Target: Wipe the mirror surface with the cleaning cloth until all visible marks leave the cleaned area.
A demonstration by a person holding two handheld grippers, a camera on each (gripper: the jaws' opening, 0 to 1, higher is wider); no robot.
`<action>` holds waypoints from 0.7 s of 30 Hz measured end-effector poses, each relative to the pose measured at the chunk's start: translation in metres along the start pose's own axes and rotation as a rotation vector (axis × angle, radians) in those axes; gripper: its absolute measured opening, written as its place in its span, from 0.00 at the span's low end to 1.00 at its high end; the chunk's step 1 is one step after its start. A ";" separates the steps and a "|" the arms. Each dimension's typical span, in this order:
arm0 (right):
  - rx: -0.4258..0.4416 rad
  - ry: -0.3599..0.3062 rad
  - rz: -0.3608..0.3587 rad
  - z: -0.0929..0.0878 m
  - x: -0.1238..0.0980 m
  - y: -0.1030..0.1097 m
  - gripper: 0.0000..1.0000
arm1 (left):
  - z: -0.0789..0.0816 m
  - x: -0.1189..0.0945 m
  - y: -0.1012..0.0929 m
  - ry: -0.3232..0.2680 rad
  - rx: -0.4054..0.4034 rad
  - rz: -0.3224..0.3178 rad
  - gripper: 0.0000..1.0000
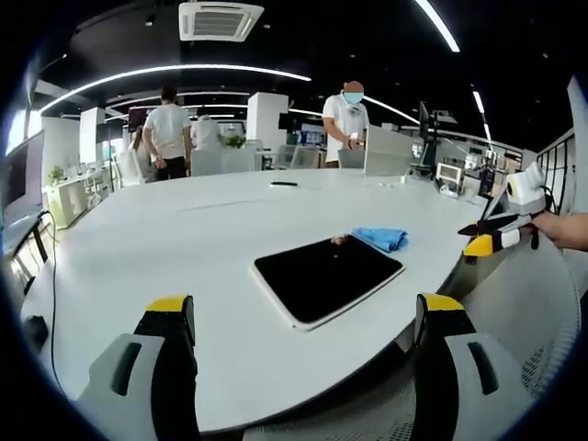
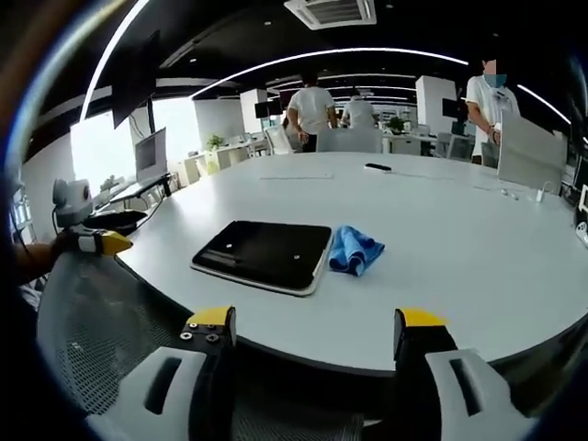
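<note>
Both grippers, left gripper [image 1: 303,322] and right gripper [image 2: 317,335], held back off the table edge, jaws spread, empty. Mirror [image 2: 265,255] flat near the rim of the white round table [image 2: 441,239], blue cleaning cloth [image 2: 355,249] crumpled, touching its far side. Risks: snagging only a fold of cloth; pushing the unanchored mirror toward the edge. Open office beyond, ring lights overhead, people standing [image 1: 168,133].

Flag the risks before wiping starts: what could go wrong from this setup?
1. The cloth lies crumpled against the mirror; a grab there could strike or nudge the mirror.
2. The mirror sits near the table edge, so hard strokes might push it off.
3. Both grippers, left and right, are open and off the table; marks are hard to see on the dark surface, so spots may be missed.
</note>
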State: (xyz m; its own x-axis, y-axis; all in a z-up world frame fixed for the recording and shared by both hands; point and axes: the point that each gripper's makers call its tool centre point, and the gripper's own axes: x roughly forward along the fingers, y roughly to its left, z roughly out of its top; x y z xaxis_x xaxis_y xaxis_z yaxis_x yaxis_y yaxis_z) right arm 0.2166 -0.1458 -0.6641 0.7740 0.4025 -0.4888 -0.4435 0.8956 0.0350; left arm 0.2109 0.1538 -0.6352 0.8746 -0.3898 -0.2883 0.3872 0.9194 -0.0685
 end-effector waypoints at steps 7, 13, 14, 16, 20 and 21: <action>-0.055 -0.047 -0.005 0.033 0.010 -0.016 0.46 | 0.000 0.000 0.000 0.001 0.000 0.000 0.99; -0.098 -0.062 0.017 0.052 0.031 -0.023 0.40 | 0.000 0.000 -0.001 0.002 -0.002 -0.004 0.99; -0.106 -0.057 0.019 0.052 0.034 -0.024 0.39 | 0.000 0.000 -0.001 0.002 -0.002 -0.004 0.99; -0.117 -0.047 0.031 0.052 0.041 -0.024 0.38 | 0.000 0.000 -0.001 0.000 -0.002 -0.006 0.99; -0.101 -0.040 0.052 0.058 0.055 -0.026 0.35 | 0.000 0.000 -0.001 0.000 -0.005 -0.001 0.99; -0.098 -0.046 0.050 0.061 0.059 -0.027 0.34 | 0.000 0.000 0.000 0.000 -0.004 0.001 0.99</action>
State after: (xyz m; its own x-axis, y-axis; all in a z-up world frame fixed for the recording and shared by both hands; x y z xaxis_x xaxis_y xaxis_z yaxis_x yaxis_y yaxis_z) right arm 0.3014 -0.1347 -0.6409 0.7687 0.4561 -0.4484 -0.5222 0.8524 -0.0282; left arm 0.2110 0.1534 -0.6352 0.8750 -0.3889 -0.2882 0.3851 0.9200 -0.0723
